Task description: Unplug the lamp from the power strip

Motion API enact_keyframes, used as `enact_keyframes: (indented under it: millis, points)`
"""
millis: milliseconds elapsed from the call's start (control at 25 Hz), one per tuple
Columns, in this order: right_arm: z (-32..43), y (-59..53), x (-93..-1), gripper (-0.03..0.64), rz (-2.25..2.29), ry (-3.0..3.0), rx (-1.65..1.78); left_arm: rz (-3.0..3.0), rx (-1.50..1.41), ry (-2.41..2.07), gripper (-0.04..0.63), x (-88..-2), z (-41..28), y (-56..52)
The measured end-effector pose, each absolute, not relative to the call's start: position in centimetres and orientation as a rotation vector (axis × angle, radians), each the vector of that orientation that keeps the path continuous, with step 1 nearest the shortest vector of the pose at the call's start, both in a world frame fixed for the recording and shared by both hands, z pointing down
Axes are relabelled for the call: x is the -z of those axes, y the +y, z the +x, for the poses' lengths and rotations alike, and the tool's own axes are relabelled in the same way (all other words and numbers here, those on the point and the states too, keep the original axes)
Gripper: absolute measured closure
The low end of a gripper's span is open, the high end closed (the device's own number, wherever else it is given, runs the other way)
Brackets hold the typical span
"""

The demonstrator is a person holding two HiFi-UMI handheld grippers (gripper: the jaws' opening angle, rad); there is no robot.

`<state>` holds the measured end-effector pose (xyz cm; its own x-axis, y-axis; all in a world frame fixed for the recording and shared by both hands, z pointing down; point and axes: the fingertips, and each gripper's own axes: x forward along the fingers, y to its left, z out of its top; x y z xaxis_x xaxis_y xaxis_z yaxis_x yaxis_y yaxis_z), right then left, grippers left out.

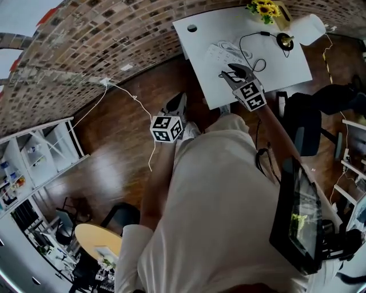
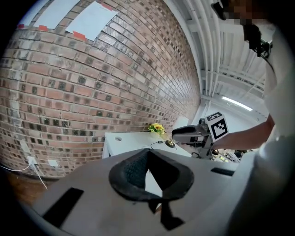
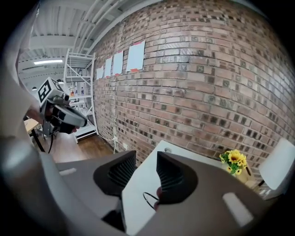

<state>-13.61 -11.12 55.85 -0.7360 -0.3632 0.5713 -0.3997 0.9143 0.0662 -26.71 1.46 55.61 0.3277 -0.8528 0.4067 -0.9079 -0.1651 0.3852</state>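
A white table [image 1: 286, 71] stands against the brick wall. On it lie a white power strip [image 1: 223, 54] and the lamp, with its brass base [image 1: 284, 40] and white shade [image 1: 311, 27]. The lamp's black cable [image 1: 254, 40] loops across the tabletop. My right gripper [image 1: 230, 72] hovers open over the table's front part, just short of the strip, with nothing between its pads; between them I see bare tabletop and a cable loop [image 3: 148, 200]. My left gripper [image 1: 180, 98] is shut and empty, over the wooden floor left of the table.
Sunflowers [image 1: 264, 8] stand at the table's back edge beside the lamp. A black chair [image 1: 303, 126] sits right of the table. A white cable [image 1: 143, 114] trails over the floor from a wall socket. White shelving [image 1: 40, 154] stands at the left.
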Motion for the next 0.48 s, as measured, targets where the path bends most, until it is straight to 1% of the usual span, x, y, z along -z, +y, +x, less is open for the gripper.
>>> enact_keyframes:
  millis: [360, 480]
  points:
    - [-17.2, -3.8, -56.5, 0.485, 0.522, -2.508, -0.09, 2.011, -0.106, -1.579, 0.592, -57.5, -30.4, 8.4]
    - [-17.4, -1.9, -56.7, 0.485, 0.525, -2.507, -0.102, 1.992, -0.082, -1.574, 0.592, -57.8, -30.5, 10.3]
